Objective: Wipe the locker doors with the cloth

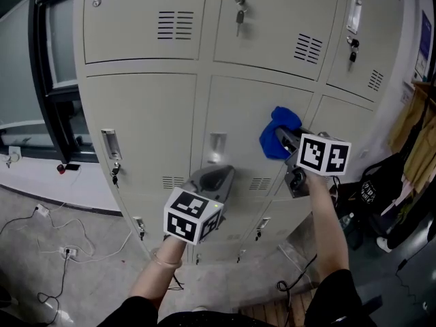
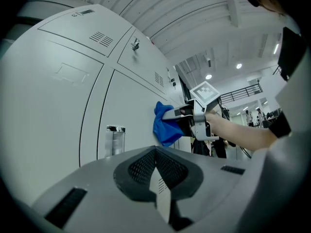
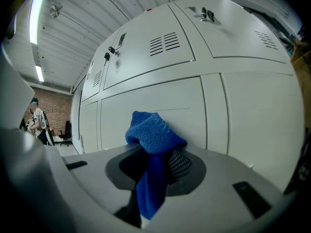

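Where the cloth (image 1: pixel 276 138) sits: bunched in the right gripper (image 1: pixel 285 142) and, as it looks from the left gripper view, pressed against the middle locker door (image 1: pixel 238 107), on its right part, near the seam with the next column.
Cloth, make: blue, looped weave like terry, one wad pushed out past the jaw tips and a tail hanging back between them.
Cloth, handling (judgement): light, soft and limp; it has no stiffness of its own, so it folds and drags rather than slides, and it should not slip on painted metal.
Where to hold (judgement): at the gathered middle, as now, with enough wad ahead of the tips to keep hard jaw off the paint.
Right jaws: pinching the cloth, held partly apart by its thickness.
Left gripper (image 1: pixel 216 176): jaws pressed together, nothing between them; it hangs low, just off the same door, below the recessed handle (image 1: pixel 216 145).
Count, cloths: one.
Count, grippers: two, each with one marker cube.
Count, doors: three columns; two rows show in the head view, a third row below is only partly in view, so the total cannot be fixed.
Count, doors under the cloth: one.
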